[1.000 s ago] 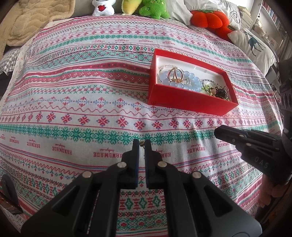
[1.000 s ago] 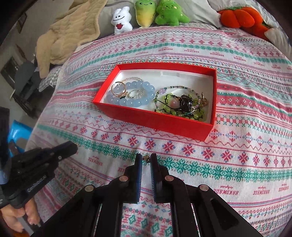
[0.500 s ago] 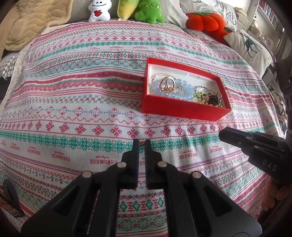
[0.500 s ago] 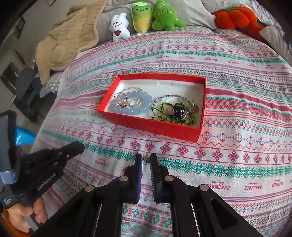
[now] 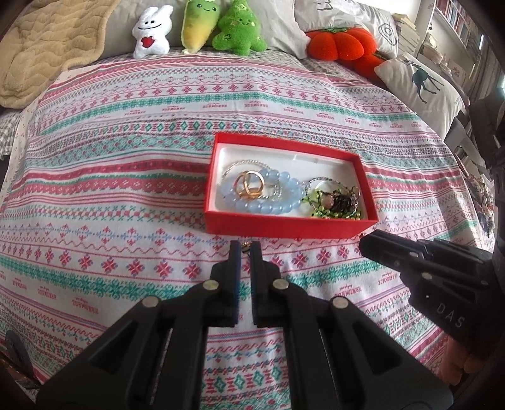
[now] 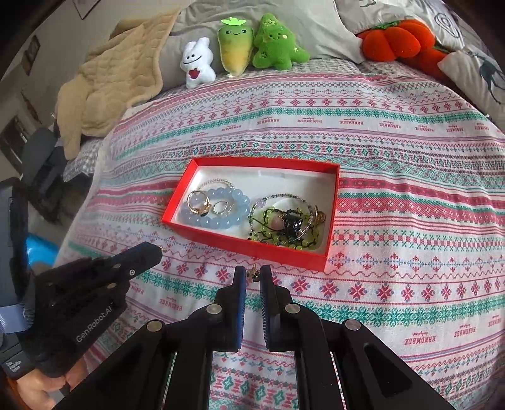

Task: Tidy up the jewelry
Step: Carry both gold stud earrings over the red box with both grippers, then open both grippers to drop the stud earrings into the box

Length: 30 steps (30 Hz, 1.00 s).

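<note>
A red jewelry box (image 5: 284,228) (image 6: 246,244) with a white lining lies on the patterned bedspread. It holds a blue bead bracelet (image 5: 277,202) (image 6: 217,220), gold rings (image 5: 249,186) (image 6: 197,202) and a green and black bead tangle (image 5: 334,202) (image 6: 284,224). My left gripper (image 5: 246,247) is shut on a small gold piece (image 5: 245,245) just in front of the box; it also shows in the right wrist view (image 6: 154,252). My right gripper (image 6: 253,272) is shut on a small gold and dark piece (image 6: 253,272) in front of the box; it also shows in the left wrist view (image 5: 372,243).
Plush toys (image 5: 195,25) (image 6: 240,47) and an orange pumpkin cushion (image 5: 341,41) line the bed's far side. A beige blanket (image 5: 47,41) (image 6: 113,79) lies at the back left. A deer-print pillow (image 5: 423,82) sits at the right.
Both grippers have drawn back and up from the bedspread with their small pieces still held. The box looks smaller and farther away in both views.
</note>
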Each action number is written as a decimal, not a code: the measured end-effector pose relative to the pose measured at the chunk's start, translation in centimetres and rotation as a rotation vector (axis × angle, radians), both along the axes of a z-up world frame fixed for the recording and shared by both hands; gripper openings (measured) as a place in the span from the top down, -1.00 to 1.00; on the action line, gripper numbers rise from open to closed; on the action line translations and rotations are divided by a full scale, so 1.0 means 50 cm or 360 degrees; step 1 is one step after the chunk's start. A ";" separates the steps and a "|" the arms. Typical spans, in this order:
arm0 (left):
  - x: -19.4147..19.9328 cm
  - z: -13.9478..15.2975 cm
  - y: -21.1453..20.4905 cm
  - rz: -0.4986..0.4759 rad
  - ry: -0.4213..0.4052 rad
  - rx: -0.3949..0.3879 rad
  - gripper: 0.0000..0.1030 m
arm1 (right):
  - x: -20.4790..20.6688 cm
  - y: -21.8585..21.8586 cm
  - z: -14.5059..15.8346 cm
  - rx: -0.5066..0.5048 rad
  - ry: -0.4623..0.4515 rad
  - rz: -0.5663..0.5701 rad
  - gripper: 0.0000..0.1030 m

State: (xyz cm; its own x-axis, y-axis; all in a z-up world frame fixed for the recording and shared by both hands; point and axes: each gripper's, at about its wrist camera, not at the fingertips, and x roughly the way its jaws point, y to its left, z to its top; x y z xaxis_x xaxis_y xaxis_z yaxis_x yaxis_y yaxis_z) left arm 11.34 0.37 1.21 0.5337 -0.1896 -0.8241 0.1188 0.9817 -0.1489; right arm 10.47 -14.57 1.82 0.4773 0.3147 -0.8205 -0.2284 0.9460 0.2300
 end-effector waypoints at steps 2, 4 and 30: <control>0.011 0.001 -0.013 -0.0006 -0.0016 0.0001 0.88 | 0.004 -0.003 0.003 -0.0019 -0.0015 -0.0008 0.82; 0.020 0.002 -0.024 -0.0013 -0.0033 -0.0001 0.88 | 0.010 -0.008 0.003 -0.0024 -0.0019 -0.0017 0.82; 0.102 -0.028 -0.107 -0.0123 -0.0123 -0.0065 0.59 | 0.084 -0.081 -0.016 0.0046 -0.0104 -0.0025 0.82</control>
State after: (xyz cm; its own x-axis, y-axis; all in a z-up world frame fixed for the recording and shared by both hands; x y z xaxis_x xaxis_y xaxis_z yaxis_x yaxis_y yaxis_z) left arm 16.43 -4.99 -0.17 0.5777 -0.2654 -0.7719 0.2065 0.9624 -0.1763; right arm 14.65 -18.62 1.02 0.5345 0.3297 -0.7782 -0.2286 0.9429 0.2424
